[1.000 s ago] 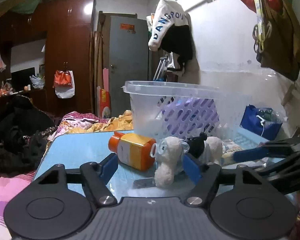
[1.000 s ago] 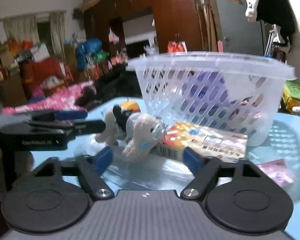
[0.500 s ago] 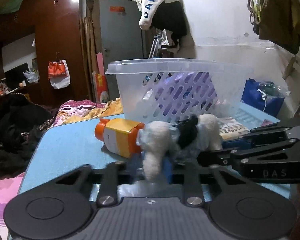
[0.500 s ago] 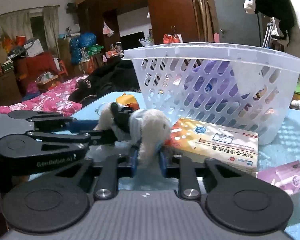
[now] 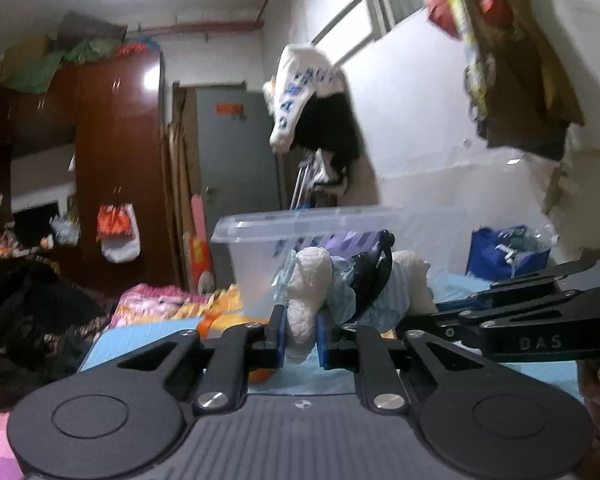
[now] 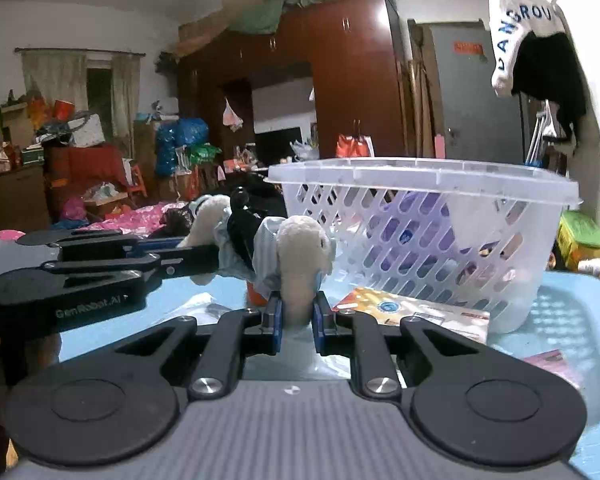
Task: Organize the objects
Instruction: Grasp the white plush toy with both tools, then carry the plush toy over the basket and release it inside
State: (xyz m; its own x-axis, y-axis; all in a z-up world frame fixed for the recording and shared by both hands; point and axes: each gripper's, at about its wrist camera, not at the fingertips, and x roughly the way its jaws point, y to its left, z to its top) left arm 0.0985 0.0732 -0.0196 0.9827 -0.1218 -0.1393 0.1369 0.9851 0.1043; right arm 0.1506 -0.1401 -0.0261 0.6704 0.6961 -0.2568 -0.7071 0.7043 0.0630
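Left wrist view: the left gripper (image 5: 301,338) has its blue-padded fingers (image 5: 279,334) clamped on one white leg of the small white plush toy dressed in pale blue cloth with a black strap (image 5: 340,280). The toy is held off the light blue counter (image 5: 140,340), in front of the clear perforated plastic laundry basket (image 5: 300,232) and below its rim. The right gripper (image 5: 440,314) reaches in from the right side of the basket, and its fingers close on the far end of the same toy. An orange-capped yellow bottle (image 5: 224,326) lies on the counter just in front of the basket, partly hidden behind the left gripper. The picture is blurred, so finer detail on the toy cannot be read.

Right wrist view: the right gripper (image 6: 296,322) has its fingers (image 6: 275,320) pressed tight against another white leg of the plush toy (image 6: 260,240), which hangs above the counter (image 6: 560,312), just left of the basket (image 6: 420,216). The left gripper (image 6: 204,258) comes in from the left of the basket, and its fingers grip the toy's other end. A flat orange and white printed box (image 6: 412,312) lies on the counter against the basket's front wall. A small pink packet (image 6: 548,360) lies on the counter in front of the basket, nearer the camera than the box. Purple items show through the basket's holes.
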